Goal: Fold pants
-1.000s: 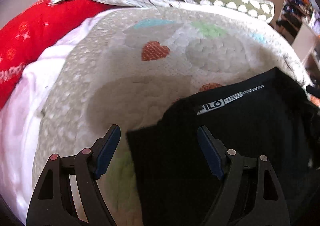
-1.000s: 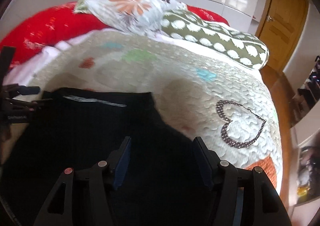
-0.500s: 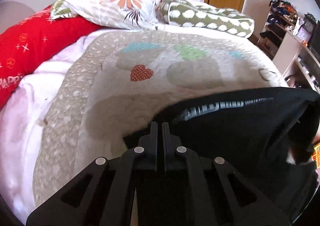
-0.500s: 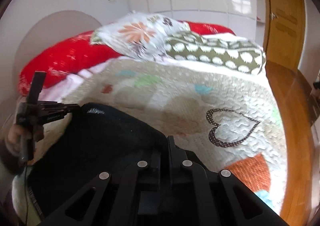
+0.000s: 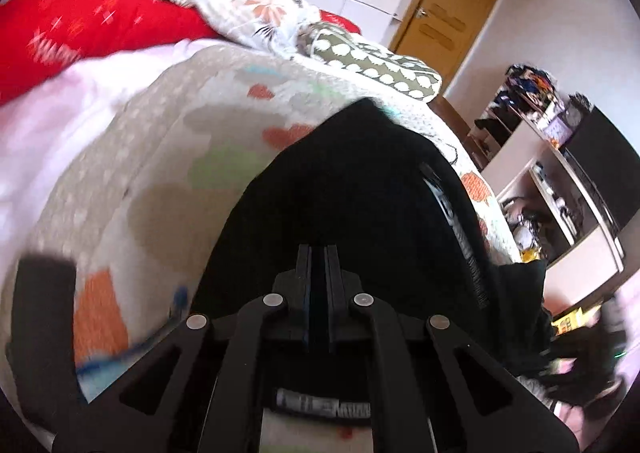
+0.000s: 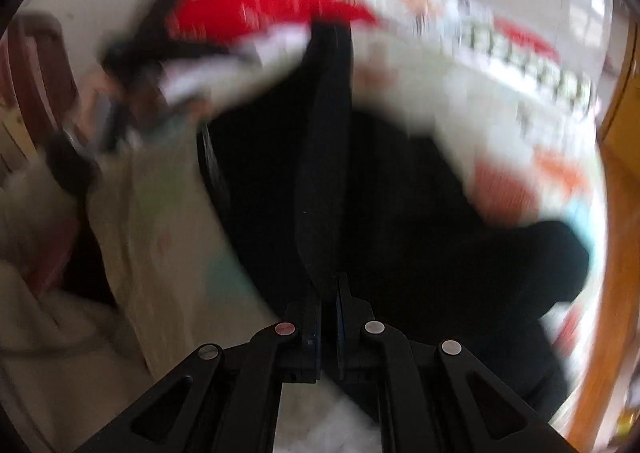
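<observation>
Pants point(image 5: 360, 193), black, hang lifted above the quilted bedspread point(image 5: 132, 173), pinched by both the left gripper point(image 5: 319, 253) and right gripper point(image 6: 329, 285), fingers clamped on fabric. Carrying the fold seems underway; next, lay edges aligned.

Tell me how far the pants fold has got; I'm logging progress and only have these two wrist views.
Early. Done: both grippers have hold of the black pants; the left gripper and right gripper are each shut on the fabric. In hand: the pants are lifted off the heart-patterned quilt, hanging stretched, mid-swing judging by the blur. Left: no finished fold shows; they must still be laid down and folded.
</observation>
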`<state>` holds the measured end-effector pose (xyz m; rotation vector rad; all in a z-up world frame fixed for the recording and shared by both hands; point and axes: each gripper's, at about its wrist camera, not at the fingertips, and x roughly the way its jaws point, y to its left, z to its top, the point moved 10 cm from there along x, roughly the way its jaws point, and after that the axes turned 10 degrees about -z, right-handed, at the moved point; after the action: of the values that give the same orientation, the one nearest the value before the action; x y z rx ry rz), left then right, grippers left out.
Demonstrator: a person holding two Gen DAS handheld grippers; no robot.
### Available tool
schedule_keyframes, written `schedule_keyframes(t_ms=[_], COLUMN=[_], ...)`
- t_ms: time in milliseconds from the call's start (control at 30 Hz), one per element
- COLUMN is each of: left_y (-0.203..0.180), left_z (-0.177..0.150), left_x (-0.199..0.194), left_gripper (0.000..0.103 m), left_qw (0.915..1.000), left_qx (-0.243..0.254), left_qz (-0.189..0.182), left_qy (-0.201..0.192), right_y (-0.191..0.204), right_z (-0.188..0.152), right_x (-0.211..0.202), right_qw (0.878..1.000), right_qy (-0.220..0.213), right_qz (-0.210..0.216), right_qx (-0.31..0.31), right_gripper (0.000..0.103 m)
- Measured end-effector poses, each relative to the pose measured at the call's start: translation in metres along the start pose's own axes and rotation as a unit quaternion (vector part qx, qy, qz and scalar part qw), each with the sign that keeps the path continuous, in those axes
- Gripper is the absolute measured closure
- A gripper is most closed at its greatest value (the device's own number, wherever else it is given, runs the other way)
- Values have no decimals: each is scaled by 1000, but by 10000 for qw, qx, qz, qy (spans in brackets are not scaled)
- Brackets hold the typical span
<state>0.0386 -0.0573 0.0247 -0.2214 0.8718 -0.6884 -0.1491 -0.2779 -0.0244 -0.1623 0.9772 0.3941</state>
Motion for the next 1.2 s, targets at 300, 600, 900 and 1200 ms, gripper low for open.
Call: schedule_keyframes(t_ms=[300, 600, 900, 1200], left_y=[18, 56, 83, 82], left_z=[-39, -43, -30, -40], left_x=[8, 18, -54, -68], left_gripper=[60, 60, 60, 43], left_qw=[9993, 9947, 9889, 9860], left_qx=[-176, -236, -480, -966], left_qz=[283, 947, 1370, 1236], left_qy=[196, 335, -315, -572], right_y=[-1, -46, 13, 145], right_z=[47, 184, 220, 168], right_x=[-53, 43, 46, 89], right_qw=[9897, 9781, 9822, 9858], right_qy=[-1097, -1116, -1112, -295], right_qz=[559, 16, 1018, 1558], right_qx=[732, 1758, 1116, 545], right_gripper=[43, 38, 90, 87])
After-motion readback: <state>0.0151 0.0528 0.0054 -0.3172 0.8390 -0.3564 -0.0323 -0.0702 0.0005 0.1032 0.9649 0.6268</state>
